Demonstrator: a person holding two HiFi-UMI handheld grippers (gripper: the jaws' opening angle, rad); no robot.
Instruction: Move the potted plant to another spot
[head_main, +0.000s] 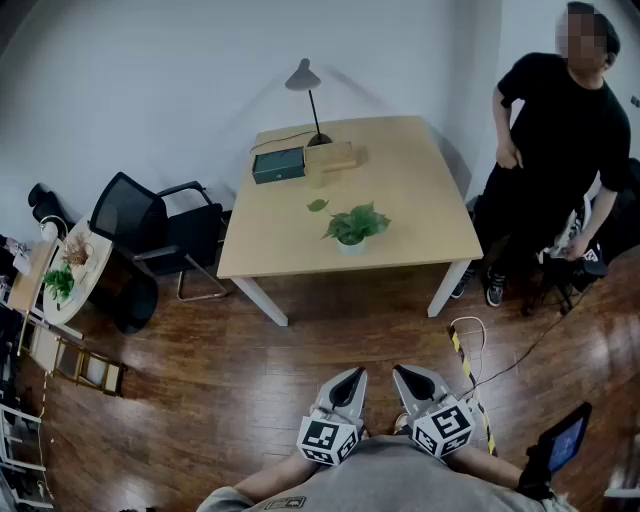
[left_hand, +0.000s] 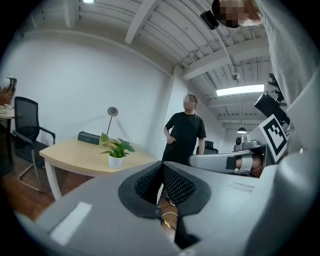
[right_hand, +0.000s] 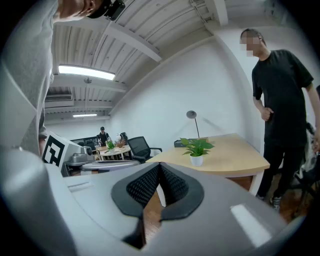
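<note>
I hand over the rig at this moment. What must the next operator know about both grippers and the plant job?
Left gripper: shut, empty, held close to the body, well short of the table.
Right gripper: shut, empty, beside the left one.
Potted plant: upright on the table, toward its near edge, untouched. A dark box and a lamp stand at the far edge.
A person stands at the table's right side.
Done: nothing yet.
Left: walk up, open a gripper, grip the pot, set it down on another spot.
</note>
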